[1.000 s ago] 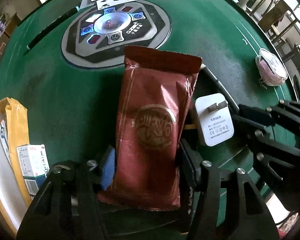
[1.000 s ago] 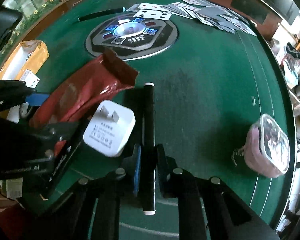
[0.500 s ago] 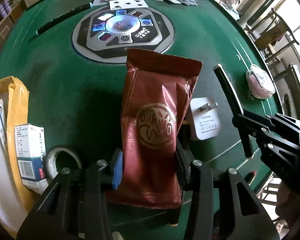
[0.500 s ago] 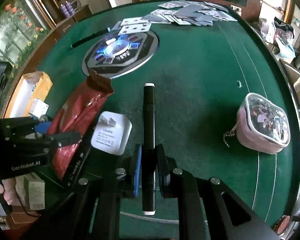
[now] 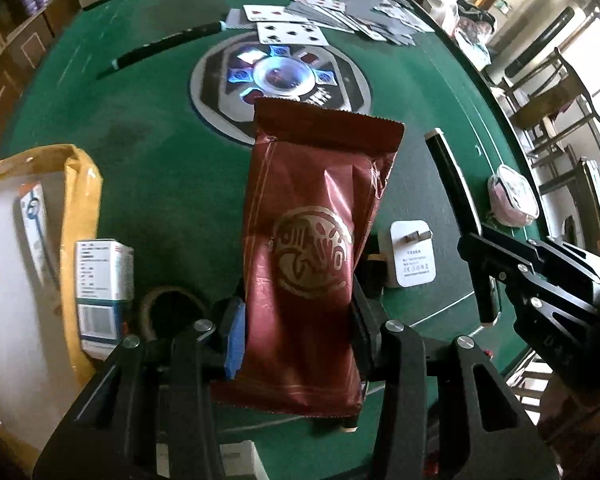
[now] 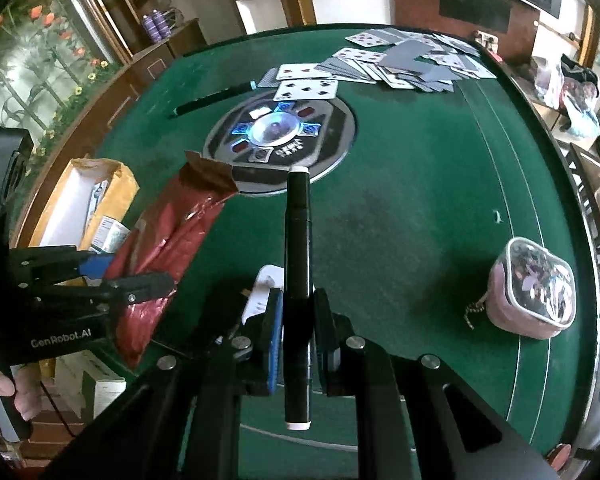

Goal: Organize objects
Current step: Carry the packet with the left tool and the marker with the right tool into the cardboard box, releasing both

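A dark red foil packet (image 5: 312,248) with a gold emblem hangs above the green table, and my left gripper (image 5: 296,320) is shut on its lower half. From the right wrist the same packet (image 6: 172,240) slants out of the left gripper (image 6: 132,276). My right gripper (image 6: 298,316) is shut on a black marker (image 6: 298,240) with white ends, held lengthwise over the felt. The left wrist view shows the marker (image 5: 454,188) sticking out of the right gripper (image 5: 484,248). A white charger plug (image 5: 412,254) lies on the table between the two grippers.
An open yellow-flapped box (image 5: 80,184) holds a medicine carton (image 5: 104,280), with a tape roll (image 5: 168,304) beside it. A pink clear-topped pouch (image 6: 536,292) sits at the right. The lit round console (image 6: 280,132), a black pen (image 6: 212,98) and several playing cards (image 6: 400,64) lie farther back.
Both grippers have risen, so more of the table shows. The marker has come up off the felt. The left jaws have drawn in tighter on the packet.
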The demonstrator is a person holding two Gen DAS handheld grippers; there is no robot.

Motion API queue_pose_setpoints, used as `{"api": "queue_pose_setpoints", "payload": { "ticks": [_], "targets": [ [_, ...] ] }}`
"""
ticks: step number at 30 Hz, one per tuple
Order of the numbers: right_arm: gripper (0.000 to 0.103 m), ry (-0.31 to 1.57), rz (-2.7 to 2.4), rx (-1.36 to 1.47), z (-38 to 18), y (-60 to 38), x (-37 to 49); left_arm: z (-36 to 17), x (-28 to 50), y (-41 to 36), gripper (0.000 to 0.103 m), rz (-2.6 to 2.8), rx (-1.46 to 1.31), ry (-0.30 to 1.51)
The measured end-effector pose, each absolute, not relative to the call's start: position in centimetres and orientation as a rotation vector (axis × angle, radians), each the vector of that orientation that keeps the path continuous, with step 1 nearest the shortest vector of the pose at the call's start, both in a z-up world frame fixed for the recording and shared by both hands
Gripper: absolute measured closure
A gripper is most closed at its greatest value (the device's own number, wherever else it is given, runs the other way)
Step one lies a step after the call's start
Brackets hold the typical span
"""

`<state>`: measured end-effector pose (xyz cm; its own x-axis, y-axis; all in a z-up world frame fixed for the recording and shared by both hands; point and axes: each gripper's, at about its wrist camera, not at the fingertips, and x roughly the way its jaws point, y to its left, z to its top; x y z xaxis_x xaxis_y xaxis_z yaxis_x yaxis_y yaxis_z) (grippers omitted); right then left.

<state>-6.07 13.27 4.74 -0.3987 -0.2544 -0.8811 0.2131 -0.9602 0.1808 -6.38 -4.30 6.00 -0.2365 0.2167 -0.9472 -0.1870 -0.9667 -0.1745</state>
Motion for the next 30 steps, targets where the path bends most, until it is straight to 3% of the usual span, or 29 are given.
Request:
{"api": "queue_pose_setpoints", "payload": {
  "ticks": [30],
  "targets": [
    [0.090, 0.088, -2.279, 1.423, 6.7, 3.0, -8.0, 9.2, -5.6, -14.6, 0.061, 2.484, -1.760, -0.172]
  ]
}}
